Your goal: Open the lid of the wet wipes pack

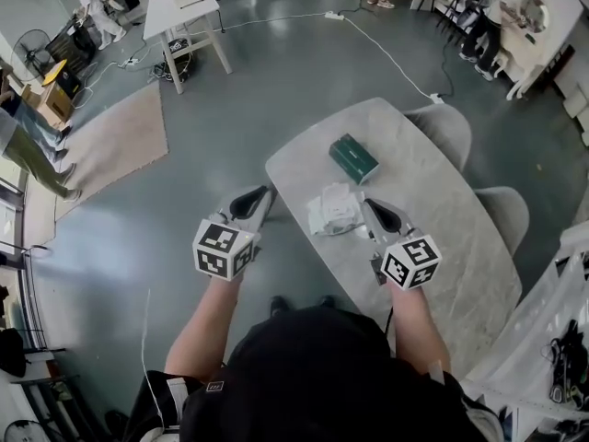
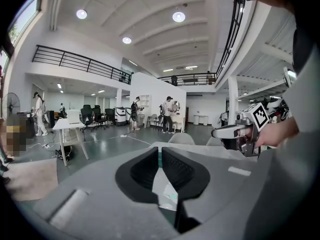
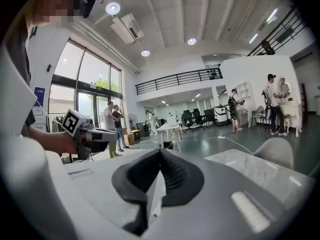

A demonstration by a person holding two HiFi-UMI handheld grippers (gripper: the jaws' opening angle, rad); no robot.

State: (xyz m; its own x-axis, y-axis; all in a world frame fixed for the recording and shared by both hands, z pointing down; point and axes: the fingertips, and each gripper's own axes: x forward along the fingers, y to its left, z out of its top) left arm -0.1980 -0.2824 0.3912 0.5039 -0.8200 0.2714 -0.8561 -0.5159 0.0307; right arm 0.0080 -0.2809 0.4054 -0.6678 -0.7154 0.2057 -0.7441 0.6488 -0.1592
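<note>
At the counter's (image 1: pixel 442 210) near end, the left gripper (image 1: pixel 260 197) stands a thin slit apart, empty. The right gripper (image 1: pixel 374 208) is closed on nothing.

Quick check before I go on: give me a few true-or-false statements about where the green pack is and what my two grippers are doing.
1. The green pack lies flat on the table. True.
2. The right gripper is shut on the green pack. False: its jaws are together on nothing, and it is on the near side of the pack, apart from it.
3. In the head view, a white crumpled item lies on the table between the two grippers. True.
4. The left gripper touches the green pack. False: it is by the table's left edge, apart from the pack, with nothing between its jaws.
</note>
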